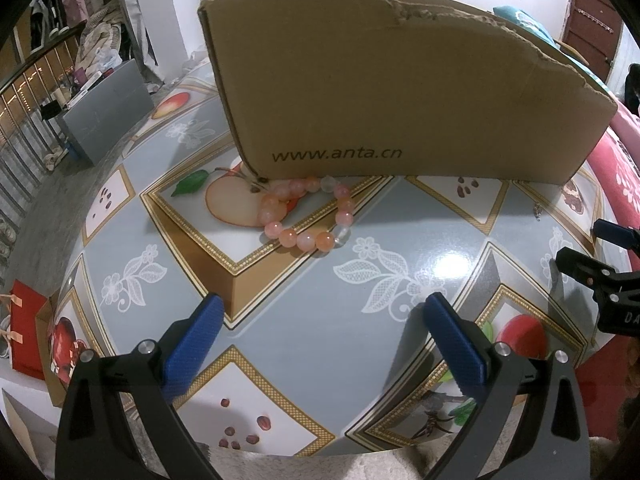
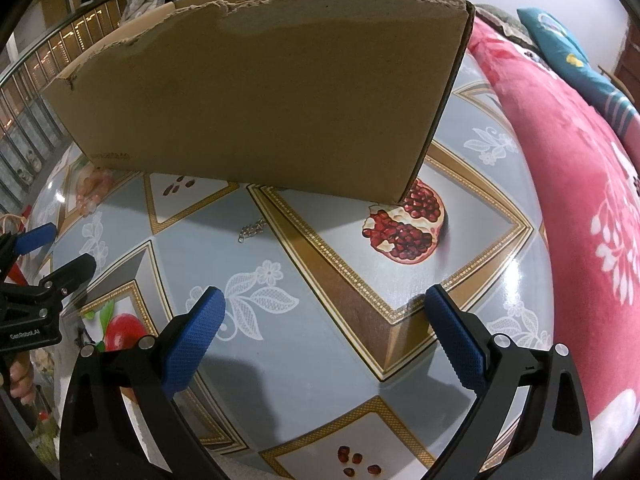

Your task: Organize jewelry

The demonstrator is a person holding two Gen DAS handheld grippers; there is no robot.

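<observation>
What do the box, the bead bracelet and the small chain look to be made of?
Box: corrugated cardboard, matte brown, with a torn fluted top edge. Bead bracelet: glossy, translucent pink-orange beads, probably stone or glass; which one is unclear. Small chain: silvery metal links by its sheen, too small to say more.

Table [image 1: 248, 320]: glossy printed covering, smooth, throwing back lamp glare. Cardboard box [image 1: 380, 92]: matt brown corrugated board, top edge torn ragged. Bead bracelet [image 1: 316, 216]: polished, translucent pink and orange beads, glass or stone, can't tell which. Chain [image 2: 251, 230]: small silvery links, metal by the look. My left gripper [image 1: 320, 316] and right gripper [image 2: 325, 310]: blue finger pads [image 1: 192, 352] with rough knurled texture, matt black arms, bright metal screws. Blanket [image 2: 580, 200]: soft plush red cloth
</observation>
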